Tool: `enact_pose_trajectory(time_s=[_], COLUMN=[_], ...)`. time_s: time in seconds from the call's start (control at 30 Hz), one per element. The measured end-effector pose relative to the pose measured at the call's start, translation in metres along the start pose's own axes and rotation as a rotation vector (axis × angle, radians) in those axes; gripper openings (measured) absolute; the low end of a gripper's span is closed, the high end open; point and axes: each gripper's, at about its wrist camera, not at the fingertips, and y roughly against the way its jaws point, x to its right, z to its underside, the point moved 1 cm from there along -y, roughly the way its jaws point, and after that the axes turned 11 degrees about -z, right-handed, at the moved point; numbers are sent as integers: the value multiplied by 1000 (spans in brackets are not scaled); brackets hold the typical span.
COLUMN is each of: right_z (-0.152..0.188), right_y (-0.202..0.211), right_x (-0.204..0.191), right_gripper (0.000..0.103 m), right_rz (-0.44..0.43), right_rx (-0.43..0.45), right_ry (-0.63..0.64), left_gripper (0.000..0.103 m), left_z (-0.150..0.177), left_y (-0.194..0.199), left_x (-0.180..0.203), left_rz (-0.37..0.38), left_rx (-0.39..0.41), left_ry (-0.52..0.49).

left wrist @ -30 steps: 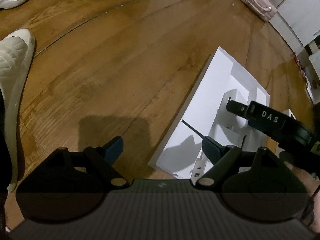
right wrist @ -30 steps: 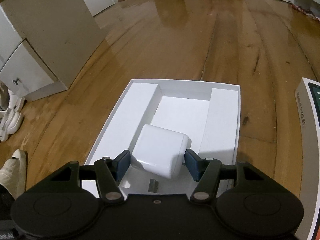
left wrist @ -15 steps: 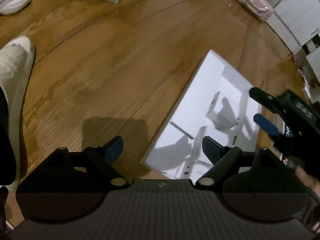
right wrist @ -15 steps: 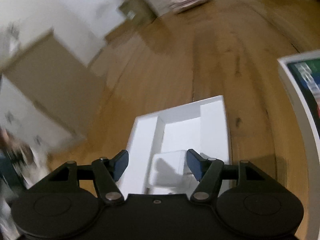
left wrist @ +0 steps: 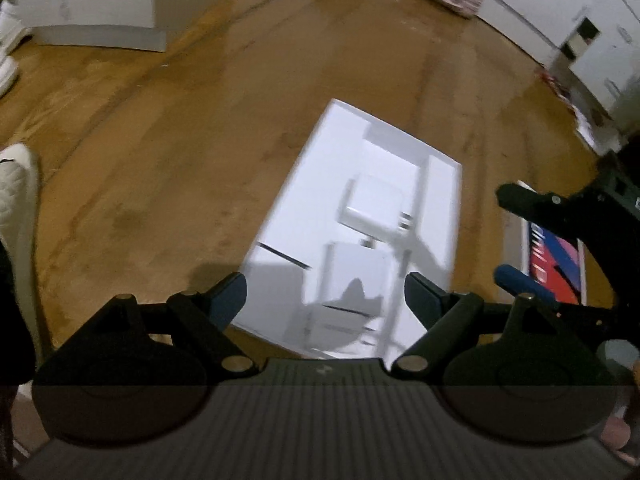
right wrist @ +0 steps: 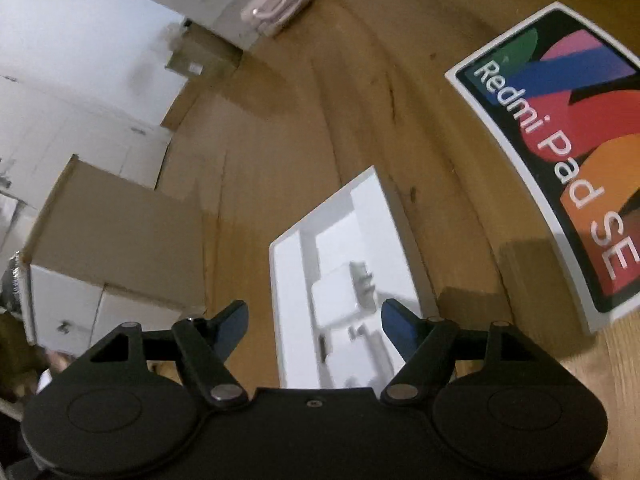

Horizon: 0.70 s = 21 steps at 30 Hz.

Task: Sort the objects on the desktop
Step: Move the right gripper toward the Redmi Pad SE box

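Note:
A white box tray [left wrist: 304, 184] lies on the wooden surface, also in the right wrist view [right wrist: 288, 280]. A white charger block [left wrist: 372, 208] with metal prongs lies in its middle recess; it also shows in the right wrist view [right wrist: 340, 300]. My left gripper [left wrist: 326, 300] is open and empty, above the tray's near end. My right gripper [right wrist: 314, 322] is open and empty, raised above the tray; from the left wrist it shows at the right edge [left wrist: 520, 240]. A Redmi Pad SE box lid [right wrist: 560, 152] lies to the right.
A cardboard box on a white cabinet [right wrist: 120, 240] stands at the left. A pink case [right wrist: 280, 4] lies far back by white cabinets. A white shoe [left wrist: 16, 208] is at the left edge.
My right gripper let go of the charger block, left it in the tray's recess, and rose away tilting right. My left gripper swung right over the tray's near end.

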Motion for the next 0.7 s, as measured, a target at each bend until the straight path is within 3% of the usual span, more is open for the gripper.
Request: enact_pose_trajectory(time_s=[0.13, 0.33, 0.5, 0.6, 0.7], right_z=[-9, -27, -20, -20, -23], right_y=[17, 44, 45, 44, 53], right_x=[2, 25, 28, 27, 29], right_gripper=[79, 79, 79, 79, 79], right_rz=[57, 140, 73, 69, 110], right_rx=[2, 53, 42, 30, 37], right_ry=[42, 2, -66, -64, -27], left_gripper=[86, 86, 87, 87, 87], left_z=[1, 2, 17, 22, 24], left_y=[8, 14, 3, 0, 2], left_x=[16, 39, 61, 61, 66], left_rz=[-24, 15, 62, 120, 117], left_rx=[14, 30, 14, -2, 34], left_ry=[-46, -77, -132, -76, -87])
